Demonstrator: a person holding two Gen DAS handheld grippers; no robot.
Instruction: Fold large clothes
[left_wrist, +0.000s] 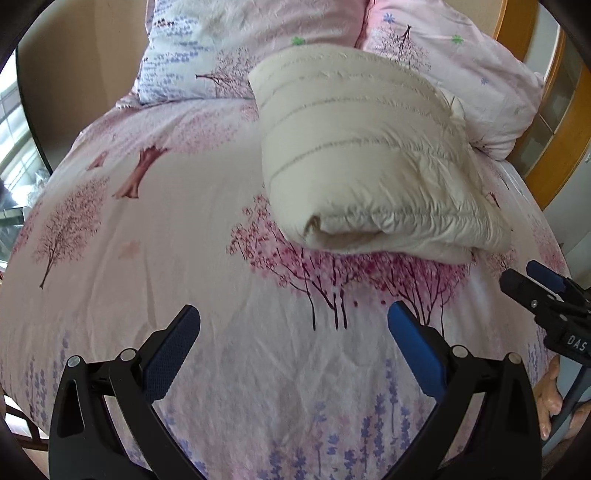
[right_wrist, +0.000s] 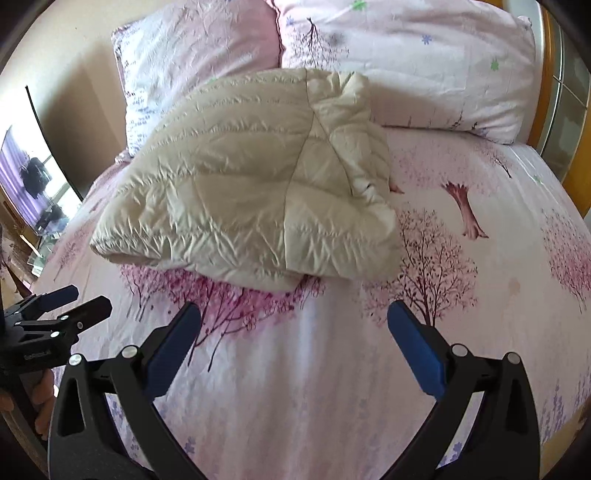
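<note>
A cream quilted down jacket (left_wrist: 369, 158) lies folded into a thick bundle on the pink tree-print bed sheet (left_wrist: 166, 240); it also shows in the right wrist view (right_wrist: 251, 184). My left gripper (left_wrist: 293, 317) is open and empty, hovering over the sheet in front of the bundle. My right gripper (right_wrist: 293, 317) is open and empty, also in front of the bundle. The right gripper shows at the right edge of the left wrist view (left_wrist: 532, 282), and the left gripper shows at the left edge of the right wrist view (right_wrist: 85, 301).
Two pillows (right_wrist: 424, 62) in matching pink print lean at the head of the bed behind the jacket. A wooden headboard (left_wrist: 546, 110) runs along the right. A window (right_wrist: 33, 184) and a wall lie to the left.
</note>
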